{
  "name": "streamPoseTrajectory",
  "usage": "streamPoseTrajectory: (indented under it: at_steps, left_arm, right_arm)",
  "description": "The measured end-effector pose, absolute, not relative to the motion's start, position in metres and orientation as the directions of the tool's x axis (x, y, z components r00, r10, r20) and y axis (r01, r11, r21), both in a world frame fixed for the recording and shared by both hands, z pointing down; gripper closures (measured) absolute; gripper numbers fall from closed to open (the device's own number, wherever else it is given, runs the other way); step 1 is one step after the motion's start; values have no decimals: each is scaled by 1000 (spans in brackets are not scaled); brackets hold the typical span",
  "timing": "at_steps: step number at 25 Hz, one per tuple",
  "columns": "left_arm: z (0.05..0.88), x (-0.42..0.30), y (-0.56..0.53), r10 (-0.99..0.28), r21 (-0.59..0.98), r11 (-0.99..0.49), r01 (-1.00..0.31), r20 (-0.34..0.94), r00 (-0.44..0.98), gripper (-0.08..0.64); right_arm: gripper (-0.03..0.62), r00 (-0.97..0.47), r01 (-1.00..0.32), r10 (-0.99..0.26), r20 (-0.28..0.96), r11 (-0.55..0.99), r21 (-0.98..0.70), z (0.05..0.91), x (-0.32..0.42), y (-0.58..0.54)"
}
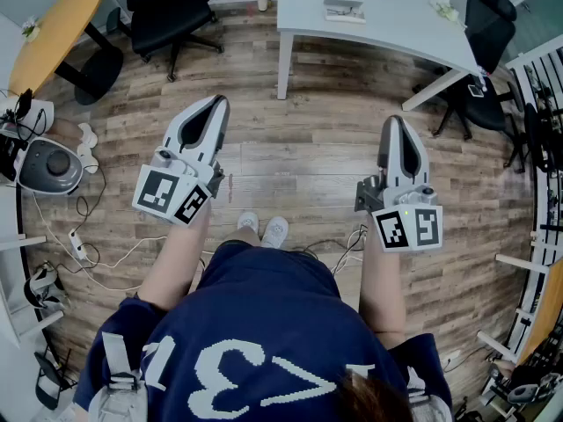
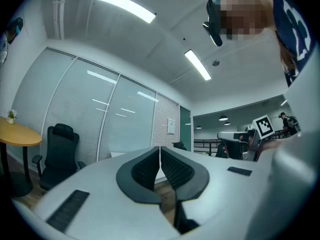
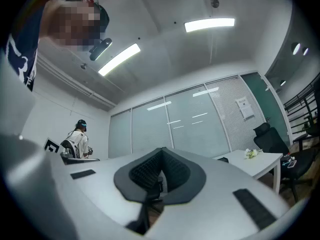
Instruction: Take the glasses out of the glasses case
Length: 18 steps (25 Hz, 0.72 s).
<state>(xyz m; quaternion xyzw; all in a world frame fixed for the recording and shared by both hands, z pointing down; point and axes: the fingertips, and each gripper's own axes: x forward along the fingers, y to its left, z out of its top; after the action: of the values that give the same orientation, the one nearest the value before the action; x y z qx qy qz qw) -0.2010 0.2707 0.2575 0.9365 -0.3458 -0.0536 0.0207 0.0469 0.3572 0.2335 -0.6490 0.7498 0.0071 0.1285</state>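
No glasses case and no glasses show in any view. In the head view my left gripper [image 1: 217,102] and right gripper [image 1: 393,121] are held out level over the wooden floor, apart from each other and pointing away from the body. Both are shut with nothing between the jaws. The left gripper view has the dark ribbed pads [image 2: 172,169] meeting at the tips of the left gripper [image 2: 160,151], against ceiling and glass walls. In the right gripper view the right gripper [image 3: 161,154] likewise has its pads [image 3: 177,171] closed together.
A white table [image 1: 387,16] stands ahead with a small flat item [image 1: 343,11] on it. Black office chairs [image 1: 171,11] [image 1: 484,25] flank it. A round yellow table [image 1: 53,33] is far left. Cables [image 1: 88,244] and a white device [image 1: 44,165] lie left. Another person [image 3: 77,139] stands far off.
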Motion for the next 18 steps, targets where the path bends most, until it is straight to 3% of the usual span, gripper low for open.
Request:
streamPoseTrajectory:
  at_steps: [18]
  left_arm:
    - [270,-181,193,-660,94,-751,-653,-92,746,538]
  right_arm:
    - [568,-145,-958,-965,-220,192,-214,235,67,287]
